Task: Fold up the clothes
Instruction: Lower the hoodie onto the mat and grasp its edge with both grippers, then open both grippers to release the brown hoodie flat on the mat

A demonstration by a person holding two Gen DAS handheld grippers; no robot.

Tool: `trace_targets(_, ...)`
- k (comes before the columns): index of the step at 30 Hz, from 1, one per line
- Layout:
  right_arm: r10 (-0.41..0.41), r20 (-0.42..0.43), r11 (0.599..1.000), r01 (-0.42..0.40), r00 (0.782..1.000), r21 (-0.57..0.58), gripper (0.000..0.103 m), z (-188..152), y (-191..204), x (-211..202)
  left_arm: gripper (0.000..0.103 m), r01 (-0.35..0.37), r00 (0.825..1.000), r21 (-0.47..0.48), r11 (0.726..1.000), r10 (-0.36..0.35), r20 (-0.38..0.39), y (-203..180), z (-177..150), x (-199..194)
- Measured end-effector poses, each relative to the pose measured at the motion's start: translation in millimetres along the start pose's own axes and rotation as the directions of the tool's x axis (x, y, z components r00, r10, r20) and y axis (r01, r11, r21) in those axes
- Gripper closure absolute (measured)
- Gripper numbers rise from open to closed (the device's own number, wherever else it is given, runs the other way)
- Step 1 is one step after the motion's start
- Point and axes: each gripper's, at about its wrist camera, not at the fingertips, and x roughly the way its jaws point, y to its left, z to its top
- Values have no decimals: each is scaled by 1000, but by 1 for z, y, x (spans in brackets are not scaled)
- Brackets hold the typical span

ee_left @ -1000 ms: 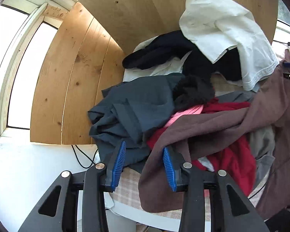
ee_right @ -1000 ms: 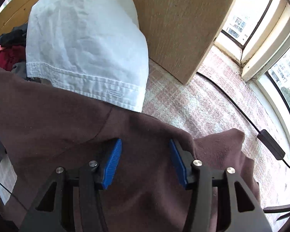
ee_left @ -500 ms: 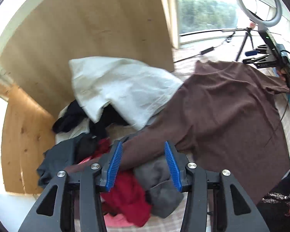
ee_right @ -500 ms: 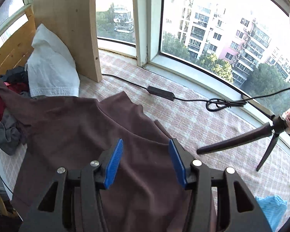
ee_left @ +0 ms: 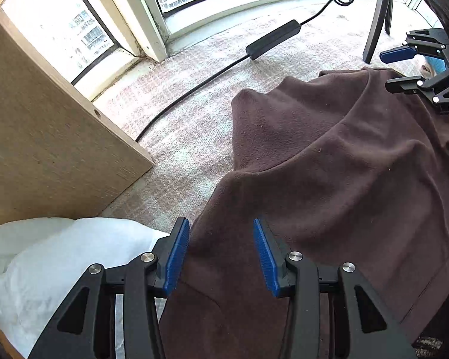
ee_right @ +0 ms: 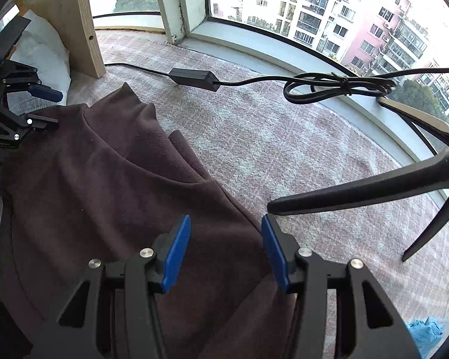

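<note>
A dark brown fleece garment lies spread over the checked tablecloth, its collar toward the window. My left gripper hovers open over the garment's left part, nothing between its blue pads. My right gripper is open above the garment's right edge. Each gripper shows in the other's view: the right gripper sits at the garment's far right corner, and the left gripper by its left shoulder. Both have their jaws apart. A white garment lies crumpled at lower left.
A wooden board stands at the left. A black cable with a power adapter crosses the cloth near the window sill. A tripod leg reaches in from the right. A light blue cloth lies at lower right.
Both views have swung from the clothes pile toward the window. The brown garment now lies spread out flat. Both grippers stayed open and moved to its opposite sides.
</note>
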Motion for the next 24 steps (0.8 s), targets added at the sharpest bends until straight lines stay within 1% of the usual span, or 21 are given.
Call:
trace_targets(3, -3, -30, 1000, 2, 1000, -22, 54, 3, -3, 14, 60, 20, 1000, -10, 1000, -20, -17, 5, 4, 13)
trace_targets(5, 19, -46, 1000, -19, 999, -11, 54, 2, -7, 19, 61, 33, 999, -17, 999, -34, -28, 9, 7, 22)
trace_targets(7, 35, -58, 999, -35, 998, -10, 54, 0, -9, 23, 66, 46, 998, -24, 999, -47, -39, 12, 9, 31)
trace_targets(8, 39, -62, 999, -40, 997, -12, 54, 0, -9, 24, 73, 53, 998, -28, 998, -54, -44, 14, 11, 35)
trace_targets(9, 44, -63, 999, -44, 997, -12, 55, -1, -9, 24, 86, 56, 997, -31, 998, -58, -47, 15, 11, 38)
trace_targets(10, 53, -63, 998, -54, 997, -12, 58, -1, -9, 23, 90, 51, 998, -34, 998, -52, -42, 13, 10, 37)
trace_targets(11, 60, -65, 998, -62, 996, -18, 68, -1, -8, 22, 98, 44, 998, -35, 998, -45, -37, 11, 9, 35)
trace_targets(12, 54, -67, 998, -56, 996, -26, 86, -1, -6, 19, 99, 32, 999, -35, 999, -33, -28, 8, 7, 32)
trace_targets(13, 40, -72, 998, -43, 997, -37, 96, -1, -4, 17, 99, 20, 1000, -35, 999, -21, -19, 5, 6, 29)
trace_targets(15, 13, -63, 997, -17, 998, -70, 97, -2, 1, 7, 99, -4, 1000, -37, 999, 5, 14, 1, 2, 19)
trace_targets(16, -11, -48, 996, 7, 999, -86, 97, -1, 3, 1, 99, -16, 999, -44, 999, 17, 37, 0, 0, 13)
trace_targets(18, -92, 6, 990, 92, 996, -110, 98, 2, 6, -14, 99, -26, 996, -83, 996, 33, 81, 4, -2, 4)
trace_targets(20, -169, 40, 978, 173, 985, -117, 99, 6, 8, -16, 99, -24, 997, -119, 993, 33, 69, 8, -2, 10)
trace_targets(21, -195, 34, 973, 197, 980, -121, 99, 7, 9, -8, 99, -39, 997, -108, 993, 46, 58, 5, -3, 14)
trace_targets(22, -233, 26, 963, 234, 972, -135, 99, 7, 11, 1, 99, -54, 997, -97, 994, 59, 48, 2, -3, 18)
trace_targets(23, -296, 18, 940, 294, 955, -172, 99, 4, 16, 12, 99, -68, 997, -86, 994, 72, 37, -1, -3, 22)
trace_targets(24, -343, 6, 918, 336, 939, -211, 98, 1, 20, 21, 98, -83, 996, -74, 994, 85, 27, -3, -4, 26)
